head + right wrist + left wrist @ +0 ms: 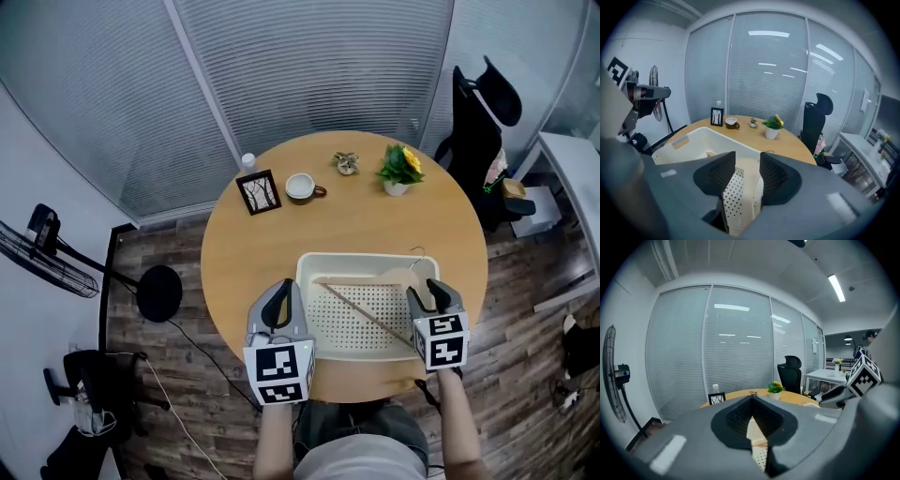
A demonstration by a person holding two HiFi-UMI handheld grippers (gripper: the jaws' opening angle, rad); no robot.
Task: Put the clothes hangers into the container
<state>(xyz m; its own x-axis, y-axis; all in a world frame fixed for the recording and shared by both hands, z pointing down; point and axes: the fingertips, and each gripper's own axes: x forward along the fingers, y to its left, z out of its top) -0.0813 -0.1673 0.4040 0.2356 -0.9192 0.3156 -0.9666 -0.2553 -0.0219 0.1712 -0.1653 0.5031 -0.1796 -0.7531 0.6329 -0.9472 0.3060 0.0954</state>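
**Left gripper** (284, 289): held over the near left corner of the container (366, 258). In the left gripper view the jaw tips meet. Nothing is clamped between them. Only a strip of perforated white plastic shows through the gap below the tips.

**Right gripper** (431, 291): held over the container's near right corner and angled down. The jaws stand wide apart. In the right gripper view a pale rounded piece and the perforated container show in the gap between them. Neither pad presses on anything, so the gripper is empty.

**Hanger** (370, 317): a wooden one, lying inside the container. Its straight bar runs slantwise from ahead of the left gripper to just beneath the right gripper. Its broad shoulder sits directly below and ahead of the right gripper. Its metal hook (417, 251) pokes over the far rim, just ahead of that gripper.

**Container**: white and perforated, resting on the round wooden table (356, 220) at its near edge, between the two grippers.

**Other items, well ahead of both grippers across the table**:
- Picture frame (259, 191), ahead of the left gripper, with a small bottle (248, 161) behind it.
- Cup (301, 187), beside the frame.
- Small ornament (346, 163).
- Potted plant (400, 169) with a yellow flower, ahead of the right gripper.

**Surroundings**: an office chair (478, 131) stands beyond the table on the right gripper's side. A fan (47, 248) stands on the floor out to the left of the left gripper.
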